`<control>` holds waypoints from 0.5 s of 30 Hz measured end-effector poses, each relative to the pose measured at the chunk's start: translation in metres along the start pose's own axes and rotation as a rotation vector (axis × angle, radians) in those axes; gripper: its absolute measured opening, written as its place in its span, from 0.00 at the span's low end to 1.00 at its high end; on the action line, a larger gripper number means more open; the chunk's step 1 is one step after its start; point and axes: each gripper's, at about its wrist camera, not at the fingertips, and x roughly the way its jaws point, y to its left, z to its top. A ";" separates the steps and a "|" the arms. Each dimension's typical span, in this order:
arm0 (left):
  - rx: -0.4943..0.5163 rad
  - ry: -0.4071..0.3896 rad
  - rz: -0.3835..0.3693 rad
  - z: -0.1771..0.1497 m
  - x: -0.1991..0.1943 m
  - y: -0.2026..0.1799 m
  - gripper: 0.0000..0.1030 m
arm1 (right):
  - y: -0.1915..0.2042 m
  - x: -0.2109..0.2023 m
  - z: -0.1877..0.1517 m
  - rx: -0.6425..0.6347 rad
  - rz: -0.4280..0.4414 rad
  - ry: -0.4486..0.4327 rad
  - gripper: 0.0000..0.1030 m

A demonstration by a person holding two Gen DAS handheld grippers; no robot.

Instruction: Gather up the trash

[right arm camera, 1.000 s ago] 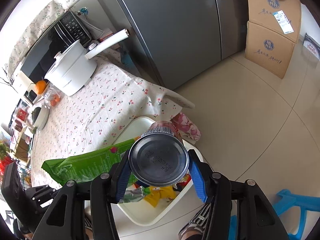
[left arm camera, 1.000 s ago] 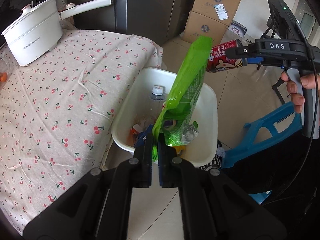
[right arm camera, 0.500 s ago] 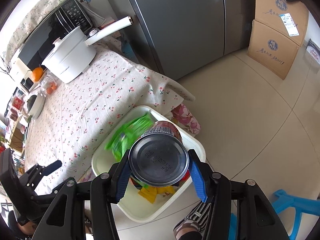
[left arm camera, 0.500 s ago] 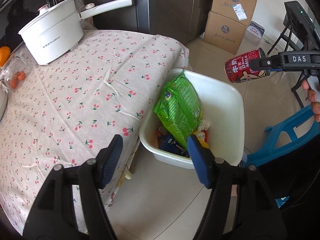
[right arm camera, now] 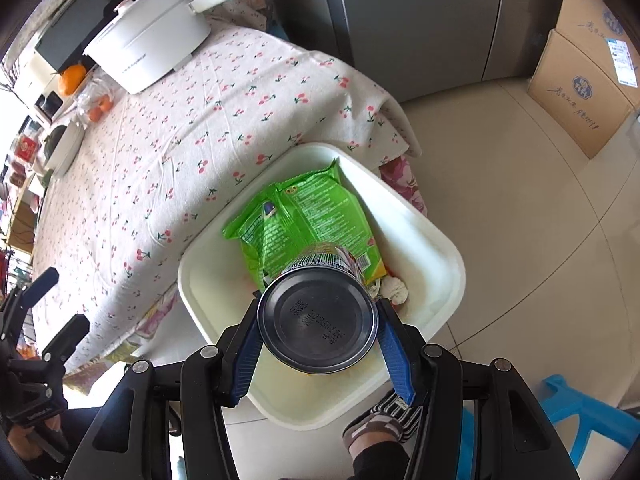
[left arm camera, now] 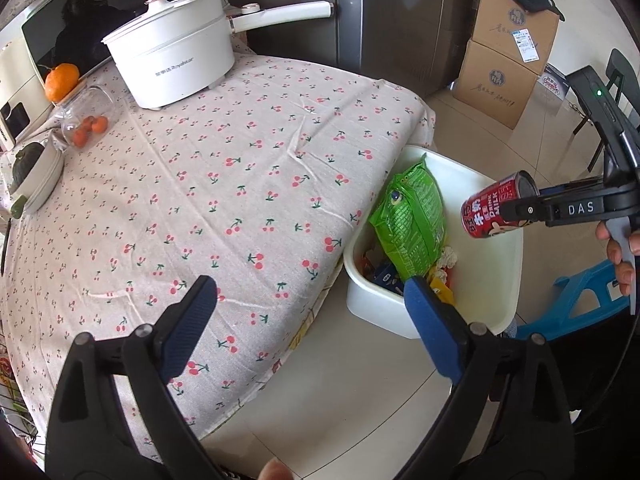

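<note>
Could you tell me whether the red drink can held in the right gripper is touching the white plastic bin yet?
Apart. In the left wrist view the red drink can hangs in the air above the white plastic bin.

Left wrist view from above the surface's (left arm camera: pixel 224 184) near edge, facing across it toward the far corner and the tub (left arm camera: pixel 508 280) on the floor, right wrist view close above that tub (right arm camera: pixel 440 240), angled down, both sharing tub, surface (right arm camera: pixel 168 152), pot (left arm camera: pixel 176 68) (right arm camera: pixel 148 44)
</note>
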 end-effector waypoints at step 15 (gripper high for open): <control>-0.203 -0.087 0.092 -0.019 -0.055 0.018 0.99 | 0.032 -0.077 -0.030 -0.018 -0.074 -0.284 0.87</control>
